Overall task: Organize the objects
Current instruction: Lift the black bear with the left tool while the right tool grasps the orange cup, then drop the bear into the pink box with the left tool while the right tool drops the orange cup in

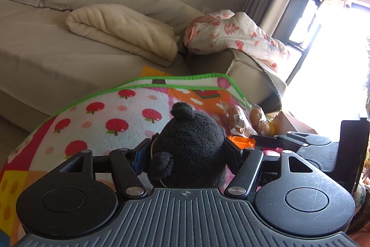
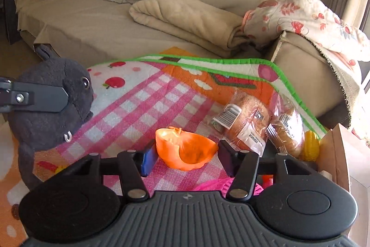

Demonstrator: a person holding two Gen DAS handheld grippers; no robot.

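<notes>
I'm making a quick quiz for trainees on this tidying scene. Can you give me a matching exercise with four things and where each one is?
Things:
1. black plush bear
2. orange bowl
3. wrapped buns
4. folded cream blanket

Places:
A. on the sofa seat
B. between the right claw's fingers
C. on the mat by the green edge
D. clamped in the left claw

Pairs: 1-D, 2-B, 3-C, 4-A

Dark grey plush animal (image 2: 49, 105), upright at the mat's (image 2: 143, 98) left, pinched at the head. Orange half-shell piece (image 2: 185, 148), hollow up, near centre. Two wrapped buns (image 2: 245, 126) lying at the right; yellow toy (image 2: 311, 146) just beyond.
</notes>
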